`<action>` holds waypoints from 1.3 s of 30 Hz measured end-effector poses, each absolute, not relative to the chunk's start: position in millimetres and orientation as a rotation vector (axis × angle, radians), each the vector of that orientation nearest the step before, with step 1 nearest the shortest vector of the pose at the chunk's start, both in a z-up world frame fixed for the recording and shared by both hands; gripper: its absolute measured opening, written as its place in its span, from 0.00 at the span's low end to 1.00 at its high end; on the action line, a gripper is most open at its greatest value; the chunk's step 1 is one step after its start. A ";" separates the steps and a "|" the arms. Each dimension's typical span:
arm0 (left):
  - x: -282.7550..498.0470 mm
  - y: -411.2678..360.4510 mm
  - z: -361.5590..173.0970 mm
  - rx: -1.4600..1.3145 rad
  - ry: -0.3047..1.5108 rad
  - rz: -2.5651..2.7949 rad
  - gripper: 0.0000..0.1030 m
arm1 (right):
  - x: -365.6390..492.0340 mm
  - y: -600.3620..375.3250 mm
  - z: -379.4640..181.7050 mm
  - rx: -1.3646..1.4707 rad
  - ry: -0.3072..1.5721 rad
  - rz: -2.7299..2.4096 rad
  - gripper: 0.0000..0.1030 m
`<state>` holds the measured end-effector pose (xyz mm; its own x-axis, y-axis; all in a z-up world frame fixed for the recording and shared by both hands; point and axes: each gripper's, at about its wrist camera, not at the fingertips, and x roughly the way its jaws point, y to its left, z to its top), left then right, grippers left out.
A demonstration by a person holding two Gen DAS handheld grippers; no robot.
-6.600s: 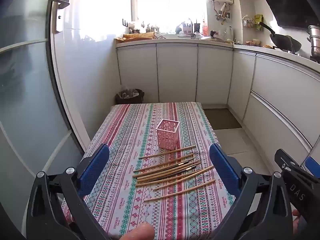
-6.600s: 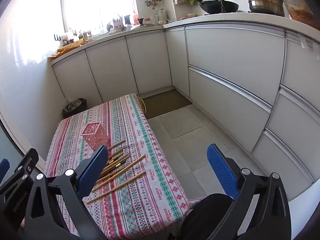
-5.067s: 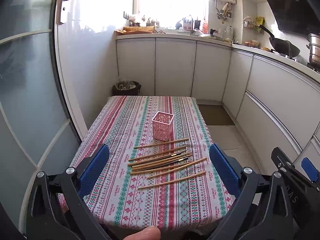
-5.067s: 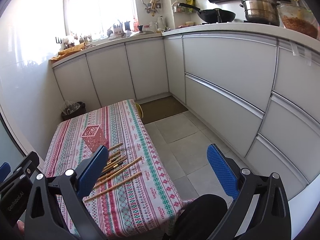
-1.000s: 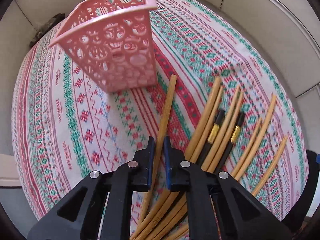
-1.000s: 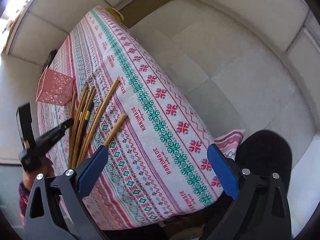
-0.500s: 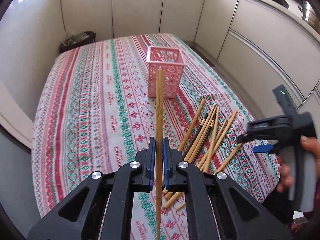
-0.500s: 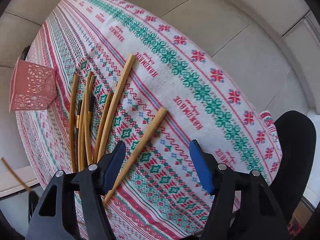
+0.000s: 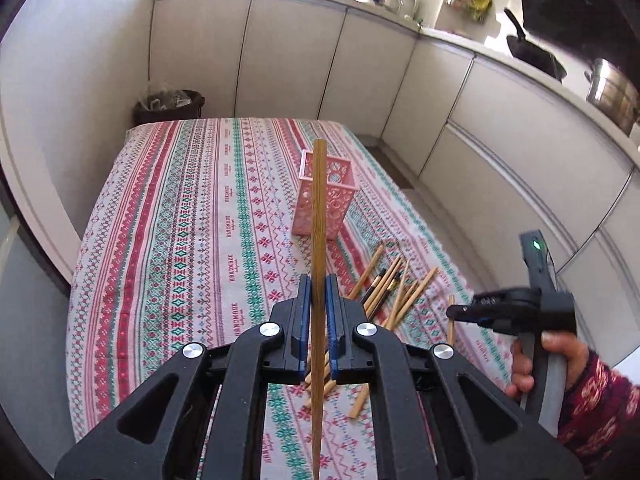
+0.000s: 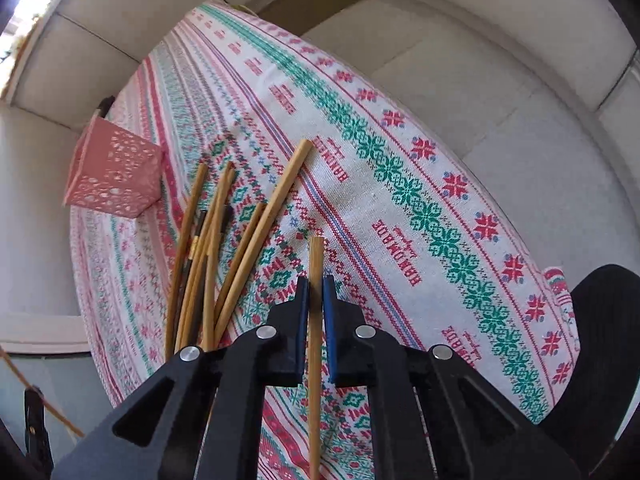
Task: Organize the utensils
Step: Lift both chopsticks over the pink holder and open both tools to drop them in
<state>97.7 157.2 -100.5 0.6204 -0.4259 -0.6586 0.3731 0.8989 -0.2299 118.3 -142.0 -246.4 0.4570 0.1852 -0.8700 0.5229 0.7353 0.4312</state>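
Bamboo chopstick (image 9: 319,240) sits clamped in our left claw (image 9: 319,300), aimed at the pink holder (image 9: 326,196); our right claw (image 10: 316,300) has just been closing and now pinches another chopstick (image 10: 316,264).

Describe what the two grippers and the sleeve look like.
Both grippers are black plastic with silver round screws at the pivots and blue pads inside the fingers. That shows on the left gripper and on the right gripper. From the left wrist view, the right one also has a grey handle and a small green light. The sleeve is dark red knit with a light pattern.
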 end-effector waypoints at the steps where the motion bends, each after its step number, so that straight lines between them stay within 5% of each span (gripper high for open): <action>1: 96.1 157.0 -98.1 -0.094 0.762 -0.456 0.06 | 111.4 -139.3 -233.0 0.727 1.044 -0.198 0.08; 11: 89.9 128.0 -61.0 -0.196 0.589 -0.398 0.06 | 80.7 -117.0 -85.0 0.391 0.488 -0.090 0.08; 22: 162.7 99.2 -9.4 -0.222 0.403 -0.331 0.06 | 171.4 -133.0 16.3 0.391 0.199 0.021 0.08; 37: 256.1 64.6 -23.3 -0.181 0.203 -0.274 0.08 | 253.7 -111.3 -32.7 0.379 0.183 0.081 0.08; 39: 265.0 71.1 -40.6 -0.217 0.237 -0.272 0.22 | 265.9 -116.2 -44.7 0.418 0.226 0.120 0.12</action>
<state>265.0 71.1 -40.6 0.9358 -0.2894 -0.2012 0.2387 0.9404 -0.2423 265.9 -116.2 -44.7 0.9678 0.1616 -0.1928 -0.0689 0.9074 0.4146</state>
